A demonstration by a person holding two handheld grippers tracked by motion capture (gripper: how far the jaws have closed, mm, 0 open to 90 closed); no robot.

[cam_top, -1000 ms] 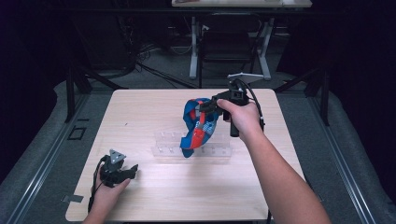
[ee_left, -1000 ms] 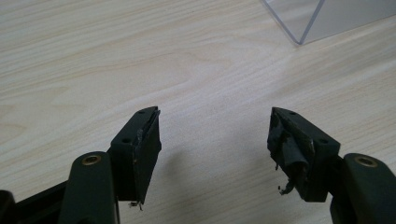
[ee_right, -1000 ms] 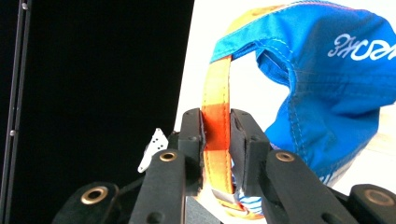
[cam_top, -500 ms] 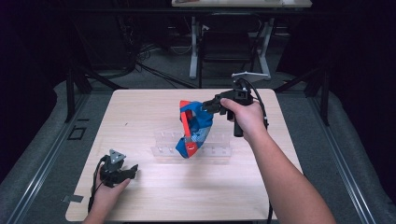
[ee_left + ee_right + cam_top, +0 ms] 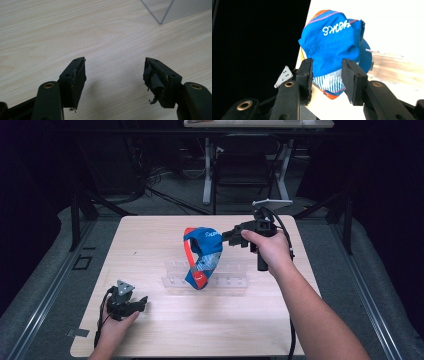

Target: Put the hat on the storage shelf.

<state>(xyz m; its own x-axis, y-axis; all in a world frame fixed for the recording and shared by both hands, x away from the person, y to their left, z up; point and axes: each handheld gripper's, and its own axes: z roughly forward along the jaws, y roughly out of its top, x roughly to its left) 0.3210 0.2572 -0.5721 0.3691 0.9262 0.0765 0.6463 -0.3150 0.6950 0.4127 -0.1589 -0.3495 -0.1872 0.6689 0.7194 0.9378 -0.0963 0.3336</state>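
- One table (image 5: 165, 330) of light wood is seen, and on it one clear rack (image 5: 230, 282) is placed near the middle.
- One cap (image 5: 202, 256), blue with orange and white, is held up by the right gripper (image 5: 231, 237); its lower end hangs at the rack, and whether it touches the rack cannot be told.
- In the right gripper view the cap (image 5: 334, 42) is seen between the two black jaws, which are closed on its cloth, with the striped part down between them; white letters are seen on the blue cloth.
- The right gripper is held above the table, toward the far right side, by one hand (image 5: 270, 249).
- The left gripper (image 5: 131, 304) is rested on the table at the near left, well apart from the cap.
- In the left gripper view its two jaws are wide apart and nothing is held; bare wood is seen between them, and one corner of the rack (image 5: 172, 10) is seen at the top right.
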